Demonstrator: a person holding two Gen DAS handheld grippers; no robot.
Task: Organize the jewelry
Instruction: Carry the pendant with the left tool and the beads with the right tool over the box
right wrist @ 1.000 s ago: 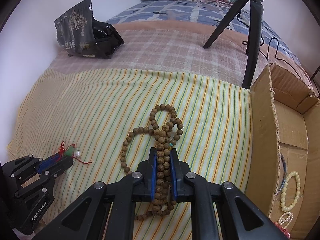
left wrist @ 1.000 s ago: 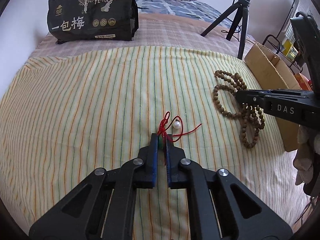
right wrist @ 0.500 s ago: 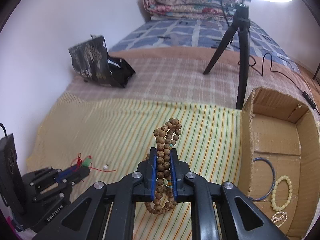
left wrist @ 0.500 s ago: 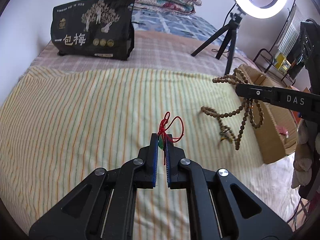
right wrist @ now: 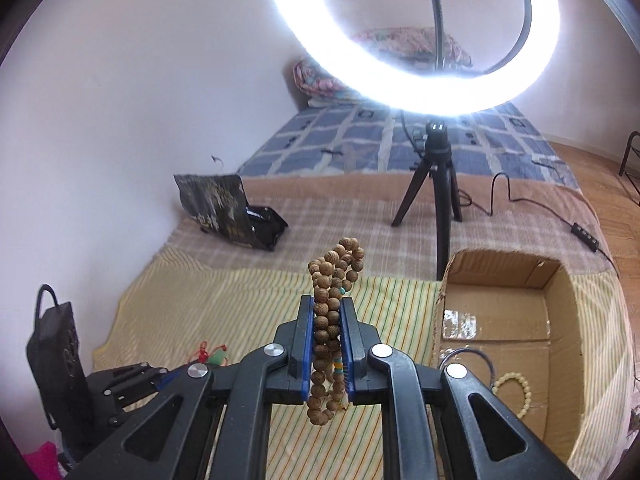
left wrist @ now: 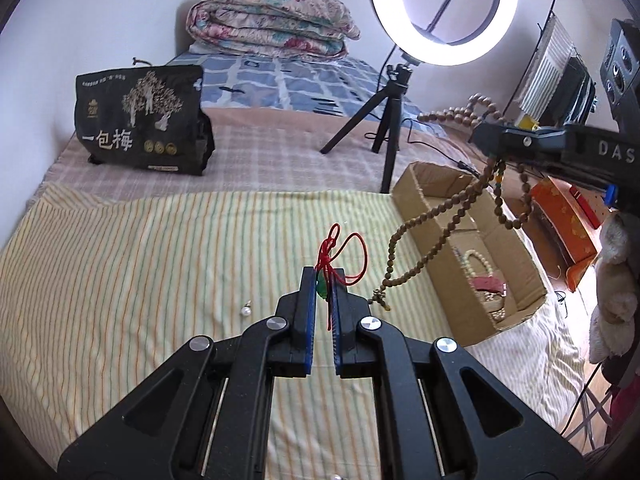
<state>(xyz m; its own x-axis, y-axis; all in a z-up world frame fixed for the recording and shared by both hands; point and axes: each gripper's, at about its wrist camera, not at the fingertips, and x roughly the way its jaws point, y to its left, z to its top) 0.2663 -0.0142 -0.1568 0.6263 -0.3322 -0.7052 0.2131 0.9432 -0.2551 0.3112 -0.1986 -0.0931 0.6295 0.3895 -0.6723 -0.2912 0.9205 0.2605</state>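
Note:
My left gripper (left wrist: 323, 274) is shut on a red cord pendant (left wrist: 338, 252) with a green stone, lifted above the striped cloth (left wrist: 140, 264). A small white pearl (left wrist: 245, 311) lies on the cloth to its left. My right gripper (right wrist: 326, 304) is shut on a long string of wooden beads (right wrist: 334, 276), which hangs in loops (left wrist: 432, 236) beside the cardboard box (left wrist: 424, 208). In the right wrist view the left gripper (right wrist: 168, 376) shows low at the left with the pendant (right wrist: 214, 356). The box (right wrist: 560, 308) holds a cream bead bracelet (right wrist: 516, 394) and a blue bangle (right wrist: 480, 360).
A black printed bag (left wrist: 140, 120) stands at the back left of the bed. A lit ring light (left wrist: 440, 12) on a black tripod (left wrist: 384, 120) stands behind the box. A folded floral quilt (left wrist: 272, 24) lies at the far end. Shelves and red items (left wrist: 564, 216) crowd the right.
Both grippers have risen. The wooden beads left the cloth and now hang free by the box. The pendant lifted off the cloth, and the pearl stayed behind on it.

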